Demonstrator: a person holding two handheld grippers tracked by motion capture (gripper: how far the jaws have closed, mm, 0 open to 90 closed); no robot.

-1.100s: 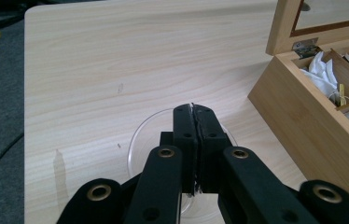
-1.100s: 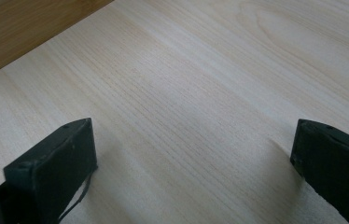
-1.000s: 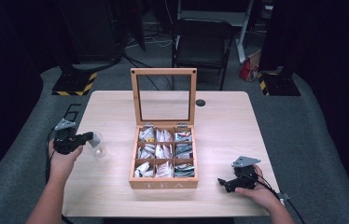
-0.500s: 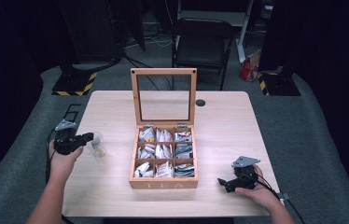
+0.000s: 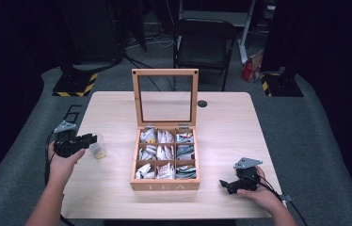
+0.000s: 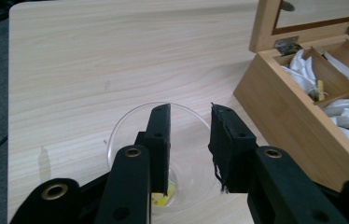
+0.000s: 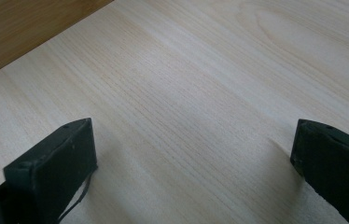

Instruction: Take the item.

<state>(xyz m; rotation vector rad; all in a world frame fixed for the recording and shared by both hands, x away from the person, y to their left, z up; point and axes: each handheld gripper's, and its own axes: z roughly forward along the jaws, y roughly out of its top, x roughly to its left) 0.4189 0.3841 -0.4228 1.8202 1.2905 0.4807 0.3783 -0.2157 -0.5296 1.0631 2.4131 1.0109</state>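
Note:
An open wooden tea box [image 5: 164,185] stands mid-table, its compartments full of tea bags and its glass lid [image 5: 164,71] upright. Left of it is a clear cup [image 5: 98,147] with a yellow-tagged tea bag [image 6: 163,198] at its bottom. My left gripper [image 5: 89,139] hovers over the cup [image 6: 130,114]. Its jaws [image 6: 189,114] have just been opening and nothing is between them. My right gripper [image 5: 223,184] rests on the table right of the box front, open and empty [image 7: 193,128].
A small black disc [image 5: 202,103] is set in the table behind the box. A black chair [image 5: 204,44] stands beyond the far edge. Bare light wood [image 5: 240,136] lies right of the box and around the cup.
The left gripper's jaws have parted above the cup. Both hands stay where they were.

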